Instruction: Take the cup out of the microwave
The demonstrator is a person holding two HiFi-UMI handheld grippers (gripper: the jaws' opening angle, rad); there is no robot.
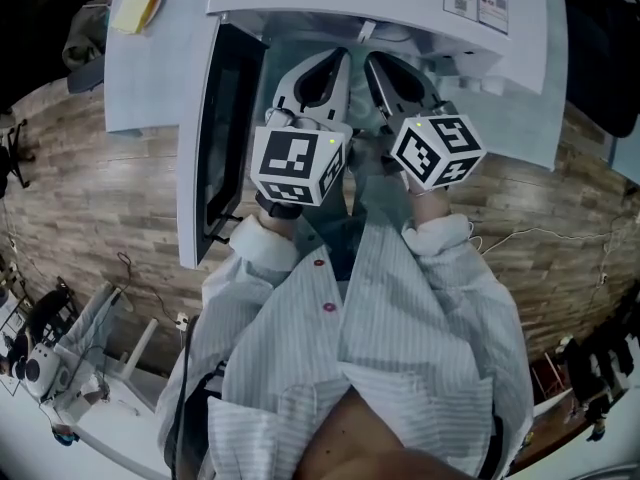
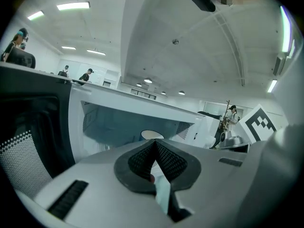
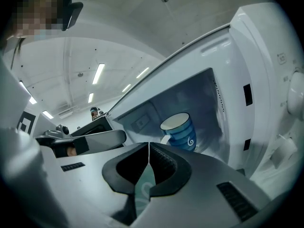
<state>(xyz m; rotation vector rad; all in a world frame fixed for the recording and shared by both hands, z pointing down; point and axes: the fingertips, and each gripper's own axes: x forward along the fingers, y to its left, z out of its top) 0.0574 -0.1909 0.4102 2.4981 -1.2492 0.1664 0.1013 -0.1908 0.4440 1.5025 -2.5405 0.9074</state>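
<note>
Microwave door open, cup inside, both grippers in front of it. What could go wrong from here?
1. The right gripper has its jaws together. If it goes in like that, it may shove the cup deeper or tip it.
2. What the cup holds can't be seen, so a tilted lift could spill it.
3. The left gripper, also shut, is beside the open door and might knock it.

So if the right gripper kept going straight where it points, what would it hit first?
Probably the blue striped cup inside the open microwave, standing just right of the line of the right gripper. Depth is unclear; it might slip past to the back wall.
</note>
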